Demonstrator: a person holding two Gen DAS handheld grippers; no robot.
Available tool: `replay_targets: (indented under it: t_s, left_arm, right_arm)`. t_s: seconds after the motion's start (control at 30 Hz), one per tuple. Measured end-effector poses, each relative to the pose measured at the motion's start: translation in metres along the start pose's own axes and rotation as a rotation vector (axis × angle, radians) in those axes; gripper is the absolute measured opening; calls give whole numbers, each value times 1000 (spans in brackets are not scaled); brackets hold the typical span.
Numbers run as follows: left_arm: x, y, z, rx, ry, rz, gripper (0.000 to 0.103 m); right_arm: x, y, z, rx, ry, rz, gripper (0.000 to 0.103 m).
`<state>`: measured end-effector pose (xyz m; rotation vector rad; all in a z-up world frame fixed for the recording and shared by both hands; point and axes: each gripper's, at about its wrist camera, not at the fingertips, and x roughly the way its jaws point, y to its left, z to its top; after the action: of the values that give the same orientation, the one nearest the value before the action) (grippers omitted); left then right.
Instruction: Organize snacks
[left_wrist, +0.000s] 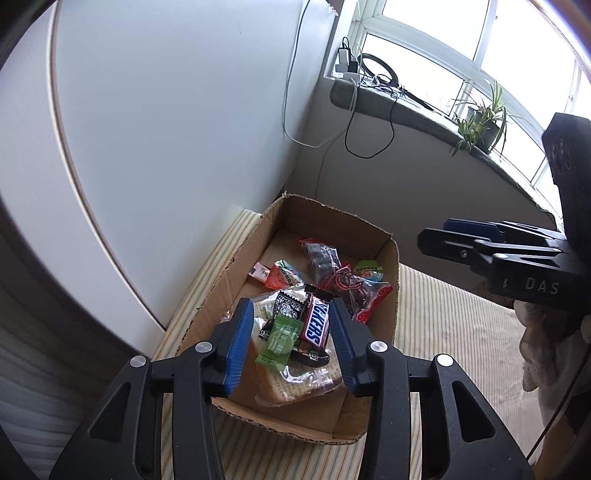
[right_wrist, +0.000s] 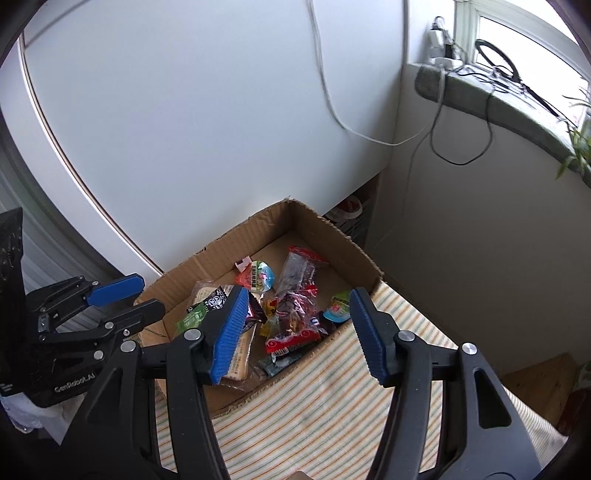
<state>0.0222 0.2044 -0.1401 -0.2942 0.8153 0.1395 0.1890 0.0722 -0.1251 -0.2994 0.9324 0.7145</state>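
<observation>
Striped cloth (left_wrist: 443, 332) bears a torn cardboard box (left_wrist: 236, 273) of wrapped snacks (left_wrist: 314, 325).

A striped cloth (left_wrist: 443, 332) covered the surface. A white panel (left_wrist: 166, 110) stood along its far edge. A stone sill (left_wrist: 424, 110) ran beneath the window (left_wrist: 424, 48) at the right. A potted plant (left_wrist: 480, 122) stood on the sill, with chargers (left_wrist: 345, 61) at its left end and cables (left_wrist: 369, 140) hanging down the wall.
</observation>
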Motion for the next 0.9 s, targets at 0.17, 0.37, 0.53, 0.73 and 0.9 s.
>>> replay_targets:
  t_s: [0.17, 0.37, 0.53, 0.73, 0.9]
  left_arm:
    - [-11, 2, 0, -24, -8, 0, 41]
    - [-32, -10, -6, 22, -7, 15, 55]
    - [-57, -23, -9, 58, -35, 29, 66]
    - [-84, -33, -12, 60, -62, 70, 66]
    - [-96, -41, -17, 89, -63, 108, 67]
  right_arm:
    - [-30, -3, -14, 52, -41, -17, 61]
    - [-71, -1, -43, 119, -101, -86, 74]
    - [-94, 1, -61, 132, -115, -106, 74]
    - [-115, 4, -77, 151, -138, -170, 74]
    - [-130, 5, -86, 162, -157, -207, 80]
